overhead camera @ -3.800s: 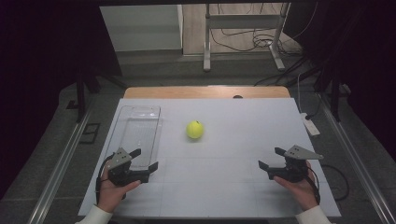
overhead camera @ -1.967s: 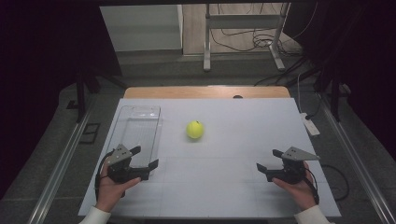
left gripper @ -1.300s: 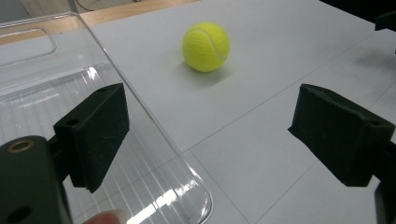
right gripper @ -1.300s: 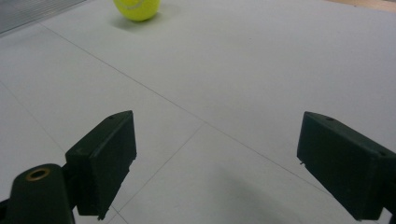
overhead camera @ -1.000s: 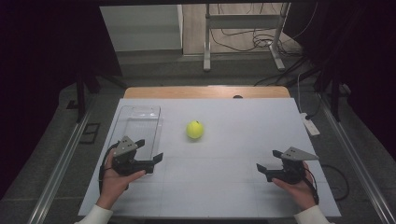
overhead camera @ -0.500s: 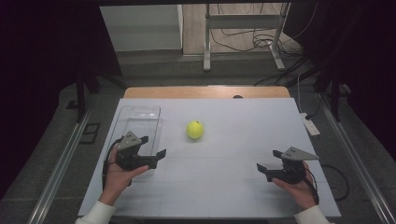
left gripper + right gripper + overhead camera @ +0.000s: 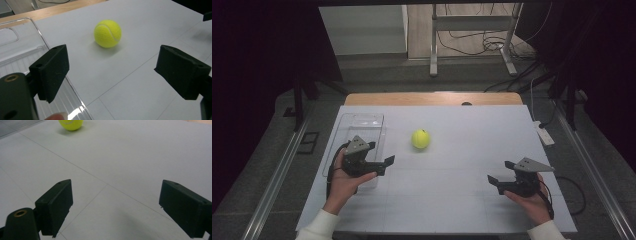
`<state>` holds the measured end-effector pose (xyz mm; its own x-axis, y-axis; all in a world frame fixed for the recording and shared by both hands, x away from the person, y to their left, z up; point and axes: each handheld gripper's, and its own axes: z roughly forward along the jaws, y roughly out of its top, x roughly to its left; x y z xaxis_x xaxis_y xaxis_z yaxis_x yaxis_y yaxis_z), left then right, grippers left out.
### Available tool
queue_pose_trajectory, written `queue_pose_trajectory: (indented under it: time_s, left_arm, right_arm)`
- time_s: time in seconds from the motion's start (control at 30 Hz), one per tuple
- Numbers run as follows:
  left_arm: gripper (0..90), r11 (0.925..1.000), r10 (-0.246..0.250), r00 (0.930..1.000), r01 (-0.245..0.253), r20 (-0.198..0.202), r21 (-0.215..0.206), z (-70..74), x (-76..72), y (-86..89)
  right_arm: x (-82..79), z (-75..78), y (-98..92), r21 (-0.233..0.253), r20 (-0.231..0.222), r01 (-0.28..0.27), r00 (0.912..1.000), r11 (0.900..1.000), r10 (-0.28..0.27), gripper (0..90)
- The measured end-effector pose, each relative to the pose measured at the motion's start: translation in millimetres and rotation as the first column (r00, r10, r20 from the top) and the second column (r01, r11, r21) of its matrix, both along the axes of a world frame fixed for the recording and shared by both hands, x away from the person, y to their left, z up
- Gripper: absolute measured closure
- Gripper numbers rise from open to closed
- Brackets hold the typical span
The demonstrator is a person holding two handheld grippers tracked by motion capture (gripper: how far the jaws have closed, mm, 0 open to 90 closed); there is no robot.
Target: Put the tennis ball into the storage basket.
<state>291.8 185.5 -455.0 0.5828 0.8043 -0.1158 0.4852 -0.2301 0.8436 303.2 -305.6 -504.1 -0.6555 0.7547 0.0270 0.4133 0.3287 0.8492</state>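
Best to steer the wide-open left hand-held gripper [image 7: 379, 161] up-frame, straddle the ball [image 7: 421, 139] at frame centre, then squeeze gently.

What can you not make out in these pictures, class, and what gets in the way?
- Tennis ball, right gripper view: top cut off by the upper edge.
- Clear tray, high view: near end hidden behind the left gripper.
- Small dark thing at the table's far edge, high view: too small to identify.
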Motion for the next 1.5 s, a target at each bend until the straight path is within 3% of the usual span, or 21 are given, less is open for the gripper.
queue_pose_trajectory:
  time_s: [1.27, 1.5]
  left_arm:
    - [11.6, 0.9991, -0.032, 0.9986, 0.033, -0.043, 0.024, 5.3, 32.1, -20.7]
    - [11.4, 0.9982, -0.054, 0.9963, 0.055, -0.067, 0.024, 5.6, 37.3, -22.2]
  right_arm:
    - [0.5, -1.6, 1.9, -0.020, 0.000, -0.010, 1.0000, 1.000, 0.010, 12.5]
    - [1.2, -2.4, 2.6, -0.024, -0.008, -0.012, 0.9999, 1.000, 0.012, 12.5]
